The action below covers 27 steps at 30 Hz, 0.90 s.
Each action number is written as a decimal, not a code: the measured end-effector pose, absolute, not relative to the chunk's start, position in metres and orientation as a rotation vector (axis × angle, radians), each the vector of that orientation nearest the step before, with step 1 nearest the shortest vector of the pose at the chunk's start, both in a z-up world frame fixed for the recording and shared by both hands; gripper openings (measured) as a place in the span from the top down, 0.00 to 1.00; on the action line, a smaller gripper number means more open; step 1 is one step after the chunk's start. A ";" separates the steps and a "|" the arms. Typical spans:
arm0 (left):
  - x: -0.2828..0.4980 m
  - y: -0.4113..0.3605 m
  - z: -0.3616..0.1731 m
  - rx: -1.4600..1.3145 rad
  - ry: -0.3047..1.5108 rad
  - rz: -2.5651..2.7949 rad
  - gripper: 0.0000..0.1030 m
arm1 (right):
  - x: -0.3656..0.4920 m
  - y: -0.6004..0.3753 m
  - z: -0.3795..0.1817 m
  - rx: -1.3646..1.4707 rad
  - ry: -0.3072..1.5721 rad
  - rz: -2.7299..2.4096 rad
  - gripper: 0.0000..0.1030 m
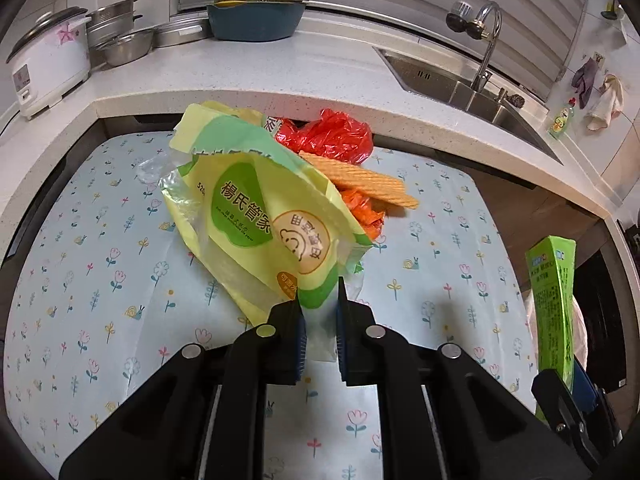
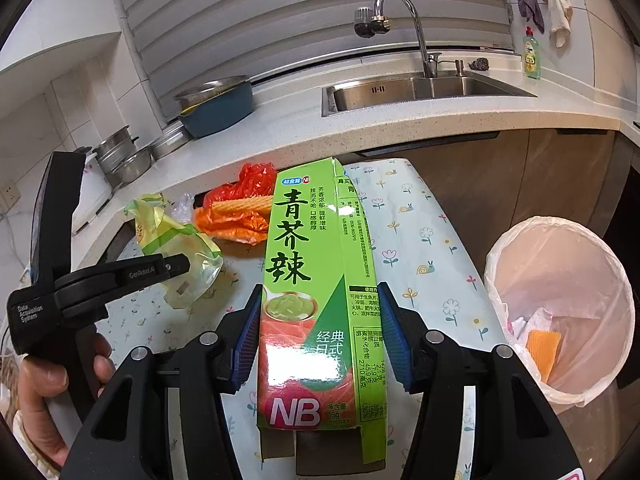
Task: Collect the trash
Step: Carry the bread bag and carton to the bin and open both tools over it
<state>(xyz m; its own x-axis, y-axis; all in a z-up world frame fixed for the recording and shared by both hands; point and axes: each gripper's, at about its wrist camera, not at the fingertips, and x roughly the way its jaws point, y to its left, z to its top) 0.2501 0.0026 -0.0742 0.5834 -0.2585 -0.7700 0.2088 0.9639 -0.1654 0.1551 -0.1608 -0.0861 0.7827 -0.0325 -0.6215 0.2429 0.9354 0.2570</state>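
Now my left claw (image 1: 320,316) pinches the yellow bag (image 1: 256,216) on the table (image 1: 100,280); my right claw (image 2: 316,336) grips the green box (image 2: 316,280). Next, probably both to the bin (image 2: 560,280) at right.

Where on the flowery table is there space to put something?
The flowery cloth is bare left of the yellow-green bag, and also between the green box and the bin. It is crowded at the back, where the red bag and orange wrapper pile up.
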 end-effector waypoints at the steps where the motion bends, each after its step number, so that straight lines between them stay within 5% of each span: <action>1: 0.245 0.001 -0.070 -0.062 0.903 -0.283 0.89 | 0.152 -0.162 -0.084 0.334 0.652 -0.151 0.49; 27: 0.131 -0.145 -0.034 0.101 0.854 -0.572 0.89 | 0.049 -0.251 -0.058 0.392 0.559 -0.297 0.49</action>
<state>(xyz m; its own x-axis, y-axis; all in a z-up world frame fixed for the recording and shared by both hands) 0.1306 -0.1449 -0.0345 0.5170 -0.4364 -0.7364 0.5150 0.8457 -0.1396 0.0487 -0.2510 -0.0576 0.8088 -0.1655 -0.5643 0.3746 0.8847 0.2774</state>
